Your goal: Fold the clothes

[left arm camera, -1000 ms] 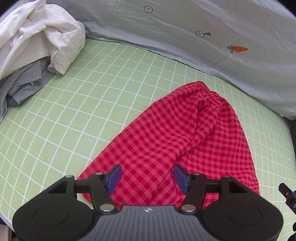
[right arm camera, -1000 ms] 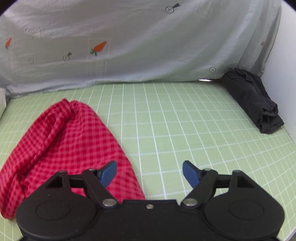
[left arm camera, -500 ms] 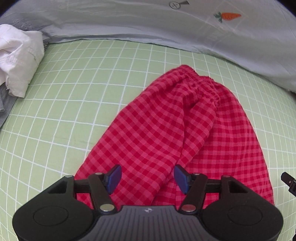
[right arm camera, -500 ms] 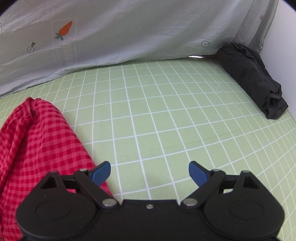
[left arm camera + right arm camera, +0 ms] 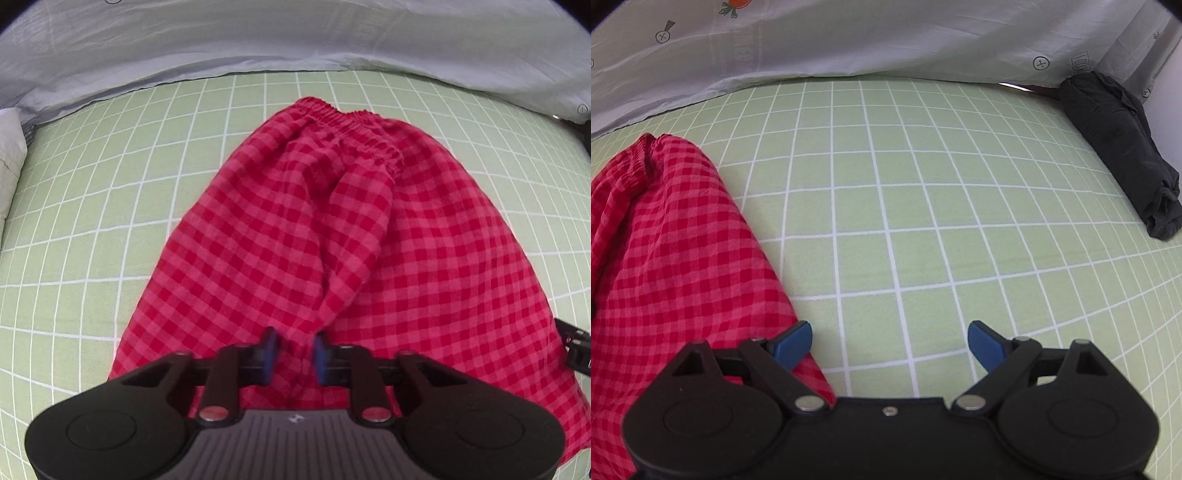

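Shorts: the red checked shorts (image 5: 332, 236) lie flat on the green grid sheet (image 5: 92, 206), waistband away from us, hems toward us — we judge they are laid out this way so each near corner can be taken for a first fold.
Left gripper: our left gripper (image 5: 293, 354) has its blue pads pinched on the cloth at the near edge, by the ridge that runs down the middle; a fold of red fabric sits between them.
Right gripper: our right gripper (image 5: 890, 345) stands wide apart, empty, over bare sheet, its left pad just at the right edge of the shorts (image 5: 665, 258) — likely lining up for that corner.
Black garment: a rolled dark piece (image 5: 1123, 147) lies well apart at the far right, probably already done.
Hidden: the near hem is under both gripper bodies; we cannot tell how many layers the left pads hold.
Cut off: a white item (image 5: 9, 158) at the left edge, too little to name.
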The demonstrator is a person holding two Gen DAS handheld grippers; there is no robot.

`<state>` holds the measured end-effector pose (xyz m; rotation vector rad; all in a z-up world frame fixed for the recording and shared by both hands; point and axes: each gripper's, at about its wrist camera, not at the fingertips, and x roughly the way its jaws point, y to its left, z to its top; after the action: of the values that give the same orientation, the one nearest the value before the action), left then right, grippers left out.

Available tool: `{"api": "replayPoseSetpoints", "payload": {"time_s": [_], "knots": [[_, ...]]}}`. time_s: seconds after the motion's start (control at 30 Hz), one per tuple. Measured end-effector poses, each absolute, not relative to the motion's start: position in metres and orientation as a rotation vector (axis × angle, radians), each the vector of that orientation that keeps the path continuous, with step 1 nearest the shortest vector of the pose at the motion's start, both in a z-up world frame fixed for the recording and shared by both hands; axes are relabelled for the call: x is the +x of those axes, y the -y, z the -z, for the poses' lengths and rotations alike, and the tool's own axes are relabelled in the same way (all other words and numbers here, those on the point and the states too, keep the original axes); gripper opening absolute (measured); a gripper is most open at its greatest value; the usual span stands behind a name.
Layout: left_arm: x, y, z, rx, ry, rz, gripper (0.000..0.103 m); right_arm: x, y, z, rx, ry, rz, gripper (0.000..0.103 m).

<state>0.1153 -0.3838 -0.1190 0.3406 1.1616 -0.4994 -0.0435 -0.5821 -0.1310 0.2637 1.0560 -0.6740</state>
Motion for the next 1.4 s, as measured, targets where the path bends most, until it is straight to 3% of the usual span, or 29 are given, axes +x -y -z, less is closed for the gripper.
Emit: {"api": "replayPoseSetpoints", "payload": {"time_s": [0.27, 0.5, 0.63, 0.7, 0.77, 0.83, 1.3, 1.33, 1.4], "knots": [[0.139, 0.345, 0.082, 0.183, -1.108, 0.496, 0.0, -0.036, 0.571, 0.125, 0.212, -1.064, 0.665, 0.089], [0.195, 0.287, 0.048, 0.093, -0.93, 0.295, 0.001, -0.037, 0.564, 0.12, 0.186, -1.06, 0.654, 0.089], [0.229, 0.243, 0.038, -0.014, -0.912, 0.147, 0.018, -0.034, 0.561, 0.114, 0.16, -1.054, 0.649, 0.089], [0.231, 0.226, 0.036, -0.039, -0.907, 0.101, 0.032, -0.033, 0.558, 0.111, 0.149, -1.05, 0.647, 0.089], [0.224, 0.208, 0.036, -0.078, -0.901, 0.097, 0.055, -0.033, 0.555, 0.108, 0.138, -1.046, 0.643, 0.089], [0.211, 0.191, 0.041, -0.117, -0.914, 0.107, 0.067, -0.033, 0.552, 0.107, 0.133, -1.048, 0.637, 0.089], [0.109, 0.179, 0.117, -0.16, -1.222, 0.123, 0.069, -0.041, 0.541, 0.115, 0.184, -1.105, 0.605, 0.089], [0.108, 0.18, 0.119, -0.174, -1.229, 0.133, 0.065, -0.042, 0.541, 0.116, 0.183, -1.107, 0.602, 0.089], [0.107, 0.181, 0.121, -0.192, -1.241, 0.146, 0.049, -0.044, 0.54, 0.117, 0.189, -1.112, 0.599, 0.089]]}}
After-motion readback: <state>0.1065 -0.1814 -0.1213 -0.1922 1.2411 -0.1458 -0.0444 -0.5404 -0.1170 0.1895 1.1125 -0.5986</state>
